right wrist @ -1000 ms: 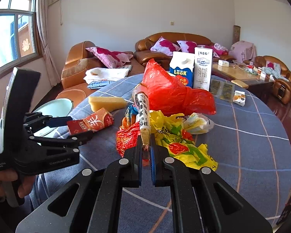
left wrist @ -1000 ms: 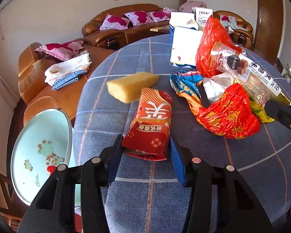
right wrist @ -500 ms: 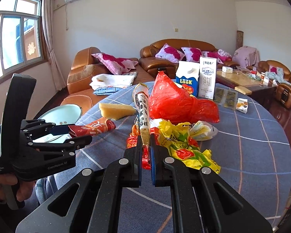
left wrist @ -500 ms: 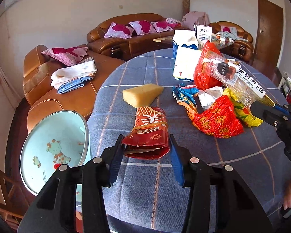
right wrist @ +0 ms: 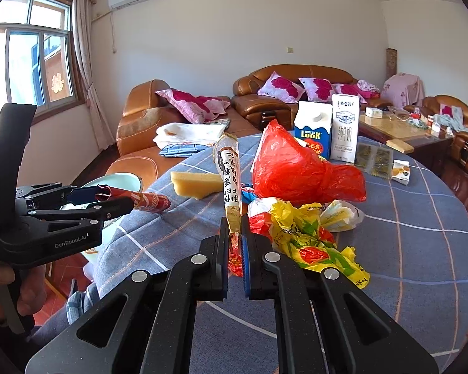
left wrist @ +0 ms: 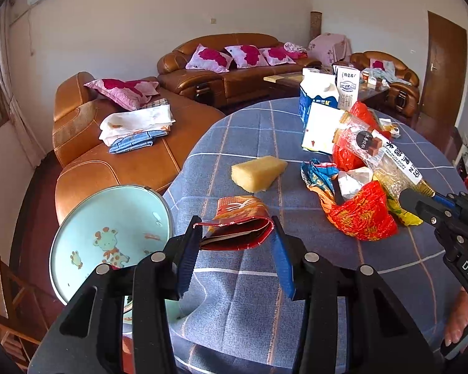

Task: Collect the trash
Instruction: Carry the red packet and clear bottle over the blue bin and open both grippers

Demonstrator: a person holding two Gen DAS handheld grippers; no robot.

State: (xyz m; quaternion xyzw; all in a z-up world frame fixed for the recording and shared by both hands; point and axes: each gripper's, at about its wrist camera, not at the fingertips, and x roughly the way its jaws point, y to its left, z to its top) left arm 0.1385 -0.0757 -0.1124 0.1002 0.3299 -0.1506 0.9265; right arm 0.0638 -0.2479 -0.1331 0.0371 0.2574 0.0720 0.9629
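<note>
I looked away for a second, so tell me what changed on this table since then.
The left gripper, its fingers clamped on the red foil snack packet, lifted it up and back toward the table edge, over the pale blue cartoon basin. The right gripper stayed shut on the clear printed wrapper; the yellow sponge block kept its place.

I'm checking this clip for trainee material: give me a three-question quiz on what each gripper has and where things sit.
1. True or false: the left gripper holds the yellow sponge.
2. What is pinched in the right gripper? A) milk carton B) clear wrapper with a printed label C) red plastic bag
3. Fill in: the pale green basin with the cartoon giraffe sits off the table, on the ____ side in the left wrist view.

Key: 1 false, it holds the red snack packet. 2 B, the clear wrapper. 3 left.
</note>
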